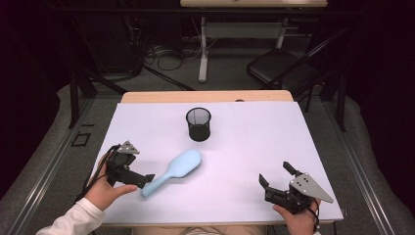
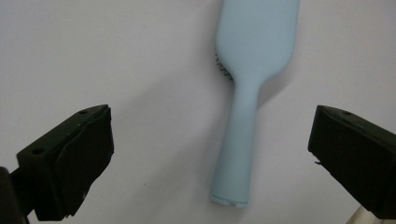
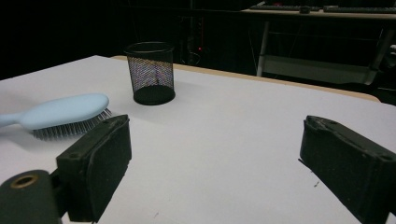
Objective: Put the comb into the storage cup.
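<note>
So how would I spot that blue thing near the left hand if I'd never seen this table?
Start at the white table and find the black mesh cup standing near its middle. Nearer the person and slightly left lies a pale blue hairbrush, bristles down, its handle pointing toward the left tool. It is the only coloured thing there.

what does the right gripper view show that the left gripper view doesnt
Shown in the right gripper view and not in the left: the black mesh cup standing upright on the table beyond the brush, and the brush's bristles seen from the side. Shown in the left gripper view and not in the right: the whole brush handle, lying between that gripper's open jaws, untouched. Both show the light blue hairbrush back up on the white table.
</note>
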A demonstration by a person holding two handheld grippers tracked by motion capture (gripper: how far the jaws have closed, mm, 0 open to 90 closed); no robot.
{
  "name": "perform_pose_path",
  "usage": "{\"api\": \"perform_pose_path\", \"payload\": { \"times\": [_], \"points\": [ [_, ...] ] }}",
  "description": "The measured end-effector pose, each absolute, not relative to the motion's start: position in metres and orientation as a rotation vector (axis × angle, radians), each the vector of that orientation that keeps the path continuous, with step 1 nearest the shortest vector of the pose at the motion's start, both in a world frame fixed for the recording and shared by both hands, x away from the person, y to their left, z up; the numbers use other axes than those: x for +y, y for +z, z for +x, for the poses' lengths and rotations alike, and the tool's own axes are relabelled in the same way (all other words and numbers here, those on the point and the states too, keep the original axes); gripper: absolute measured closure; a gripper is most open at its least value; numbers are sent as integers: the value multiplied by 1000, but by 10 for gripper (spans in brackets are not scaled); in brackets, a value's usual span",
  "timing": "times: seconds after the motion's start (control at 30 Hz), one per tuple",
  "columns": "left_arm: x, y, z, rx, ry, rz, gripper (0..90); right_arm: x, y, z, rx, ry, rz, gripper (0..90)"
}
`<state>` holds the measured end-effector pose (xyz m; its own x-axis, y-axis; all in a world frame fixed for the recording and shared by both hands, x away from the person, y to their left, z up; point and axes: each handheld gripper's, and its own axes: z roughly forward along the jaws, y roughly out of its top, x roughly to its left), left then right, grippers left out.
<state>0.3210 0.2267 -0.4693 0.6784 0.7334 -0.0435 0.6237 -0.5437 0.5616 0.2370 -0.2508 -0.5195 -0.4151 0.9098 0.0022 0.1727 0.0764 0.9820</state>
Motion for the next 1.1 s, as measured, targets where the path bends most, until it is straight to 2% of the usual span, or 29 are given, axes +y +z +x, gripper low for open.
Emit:
{"api": "perform_pose_path", "payload": {
  "times": [1.1],
  "points": [
    [208, -472, 339, 1032, 248, 2409, 3, -251, -520, 238, 1693, 1384, 1084, 97]
  ]
}}
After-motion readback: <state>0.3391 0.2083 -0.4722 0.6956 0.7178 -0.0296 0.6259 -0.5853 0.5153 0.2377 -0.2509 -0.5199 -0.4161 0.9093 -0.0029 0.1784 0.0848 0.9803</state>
